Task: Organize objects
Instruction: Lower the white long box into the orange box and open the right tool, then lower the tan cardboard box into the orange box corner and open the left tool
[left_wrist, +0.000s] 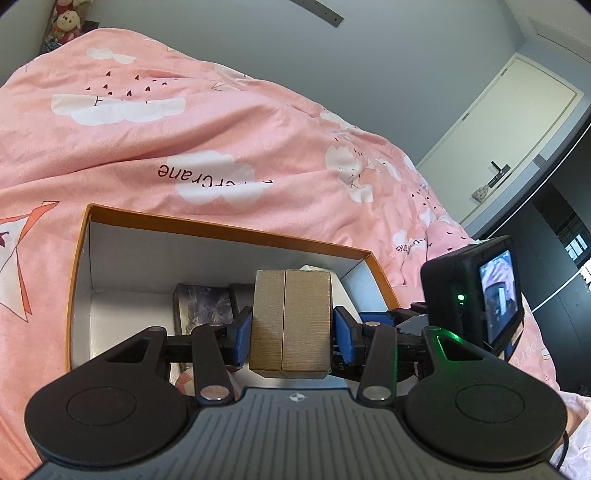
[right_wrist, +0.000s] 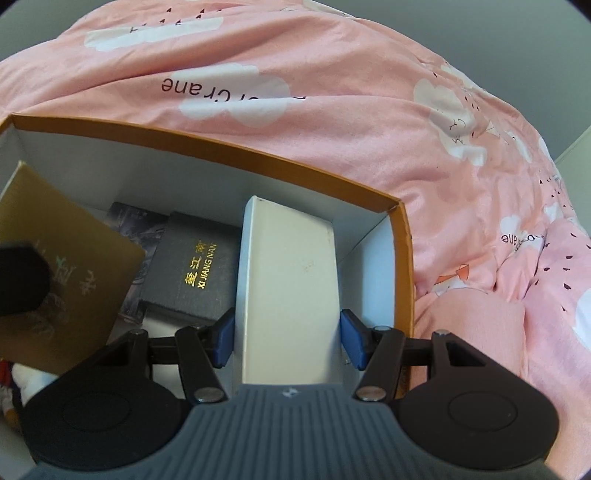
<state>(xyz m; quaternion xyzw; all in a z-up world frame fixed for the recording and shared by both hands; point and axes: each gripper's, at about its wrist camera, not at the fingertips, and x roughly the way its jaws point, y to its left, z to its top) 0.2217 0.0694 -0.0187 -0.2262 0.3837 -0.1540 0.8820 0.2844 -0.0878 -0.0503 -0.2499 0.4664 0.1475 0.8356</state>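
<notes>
left wrist view: on gripper, looks forward and down along fingers, close above orange-rimmed box (left_wrist: 229, 230) | right wrist view: steeper, nearer, into same box (right_wrist: 221, 146) | shared: box interior, pink duvet (left_wrist: 184, 122) behind, black booklet (right_wrist: 199, 269)

Pink cloud-print duvet (left_wrist: 221, 122), plush toy (left_wrist: 68, 22), white door (left_wrist: 517, 140), grey wall (left_wrist: 369, 55)

The brown box (left_wrist: 290, 325) is ribbed matt cardboard; the white box (right_wrist: 291, 295) smooth card. The orange-rimmed box (right_wrist: 221, 146) is plain card — the pink quilt (left_wrist: 184, 122) soft, matt cloth.
</notes>
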